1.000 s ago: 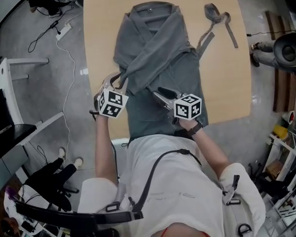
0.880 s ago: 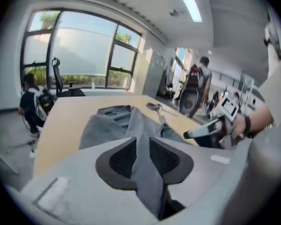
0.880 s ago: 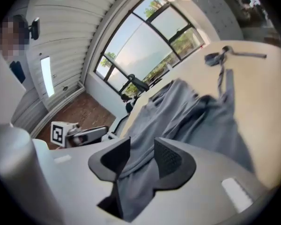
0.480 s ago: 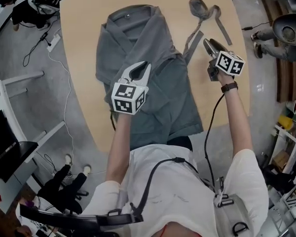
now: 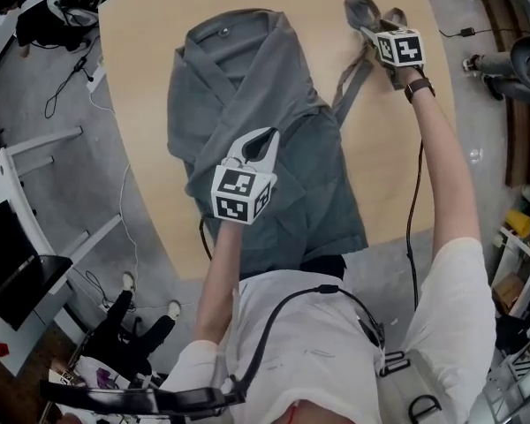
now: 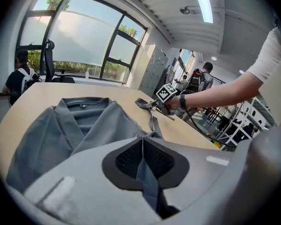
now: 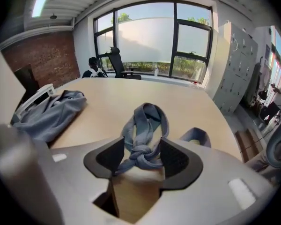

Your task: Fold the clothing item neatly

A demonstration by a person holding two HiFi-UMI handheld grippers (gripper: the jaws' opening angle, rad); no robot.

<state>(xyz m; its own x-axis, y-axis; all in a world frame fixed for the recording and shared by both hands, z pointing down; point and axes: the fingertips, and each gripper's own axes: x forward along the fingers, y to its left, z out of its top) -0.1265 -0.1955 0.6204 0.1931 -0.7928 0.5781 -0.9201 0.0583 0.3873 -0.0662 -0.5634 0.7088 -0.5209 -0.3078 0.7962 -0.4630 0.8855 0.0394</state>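
A grey robe-like garment (image 5: pixel 247 69) lies spread on the wooden table (image 5: pixel 150 42), its front panels crossed over each other. My left gripper (image 5: pixel 263 140) rests on the garment's middle, shut on a thin fold of grey cloth (image 6: pixel 141 172). The garment's loose belt (image 5: pixel 352 73) trails off its right side to a knot and loop (image 7: pixel 143 159) at the far right of the table. My right gripper (image 5: pixel 364 16) is over that knot. Its jaws have just been opening and stand open with the knot between the pads (image 7: pixel 110 157), which do not press on it.
The table's near edge (image 5: pixel 247 272) runs just below the garment's hem. On the floor to the left lie cables and a power strip (image 5: pixel 93 64), with desk frames beyond. People stand in the room past the table (image 6: pixel 203 78). Bare tabletop (image 7: pixel 107 102) surrounds the belt.
My right gripper has travelled from the garment's near hem out to the belt knot at the far right. My left gripper moved from the near-left edge onto the garment's middle and closed on cloth.
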